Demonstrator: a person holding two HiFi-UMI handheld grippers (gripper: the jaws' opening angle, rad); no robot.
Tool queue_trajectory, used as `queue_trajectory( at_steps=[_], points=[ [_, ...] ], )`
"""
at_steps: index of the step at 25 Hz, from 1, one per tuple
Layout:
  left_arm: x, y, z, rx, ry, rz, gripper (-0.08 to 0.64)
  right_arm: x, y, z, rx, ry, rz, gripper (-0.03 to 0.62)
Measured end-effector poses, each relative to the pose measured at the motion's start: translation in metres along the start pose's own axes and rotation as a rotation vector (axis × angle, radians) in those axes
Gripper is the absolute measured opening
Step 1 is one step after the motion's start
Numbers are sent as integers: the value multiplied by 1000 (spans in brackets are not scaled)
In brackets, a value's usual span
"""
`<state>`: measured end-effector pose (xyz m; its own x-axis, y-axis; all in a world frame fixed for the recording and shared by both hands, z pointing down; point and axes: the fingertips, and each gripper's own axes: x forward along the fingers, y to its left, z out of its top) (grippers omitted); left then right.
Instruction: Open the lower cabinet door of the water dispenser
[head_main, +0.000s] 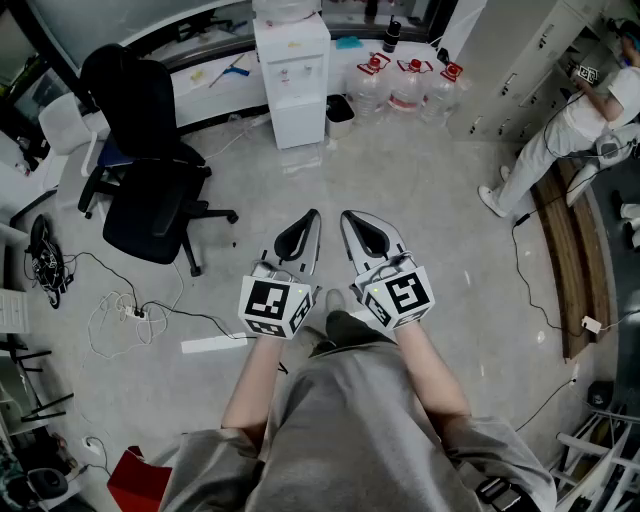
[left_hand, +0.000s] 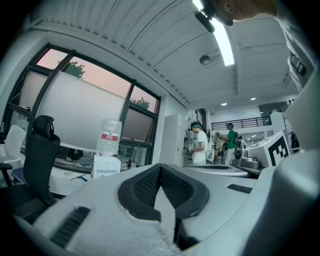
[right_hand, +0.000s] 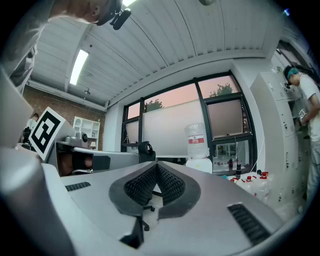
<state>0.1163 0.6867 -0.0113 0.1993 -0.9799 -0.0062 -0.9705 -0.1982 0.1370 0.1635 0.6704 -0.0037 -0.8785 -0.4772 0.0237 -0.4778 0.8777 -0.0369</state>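
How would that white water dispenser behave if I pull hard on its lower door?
Probably stiff but tippable: the water dispenser is tall and narrow, with a bottle on top, so likely top-heavy. It stands on smooth floor, so it may slide rather than stay put.

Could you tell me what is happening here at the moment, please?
A person holds a two-jaw gripper in each hand. The left gripper and the right gripper sit side by side, level, both shut on nothing, aimed toward the white water dispenser. They are well short of it, and its lower cabinet door looks closed. A black office chair stands to the left, water bottles sit right of the dispenser, and another person works at the lockers.
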Motion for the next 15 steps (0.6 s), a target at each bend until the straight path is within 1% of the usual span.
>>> queue_trajectory(
  at_steps=[6,10,15],
  points=[
    [11,1,-6,1,16,-2,5,7,-12,1,5,-21,-4,9],
    [17,7,-14,-2,33,3,5,14,-16,-11,22,0,7,9],
    [36,14,-22,-11,64,15,5,22,-36,-21,44,16,10,11]
  ],
)
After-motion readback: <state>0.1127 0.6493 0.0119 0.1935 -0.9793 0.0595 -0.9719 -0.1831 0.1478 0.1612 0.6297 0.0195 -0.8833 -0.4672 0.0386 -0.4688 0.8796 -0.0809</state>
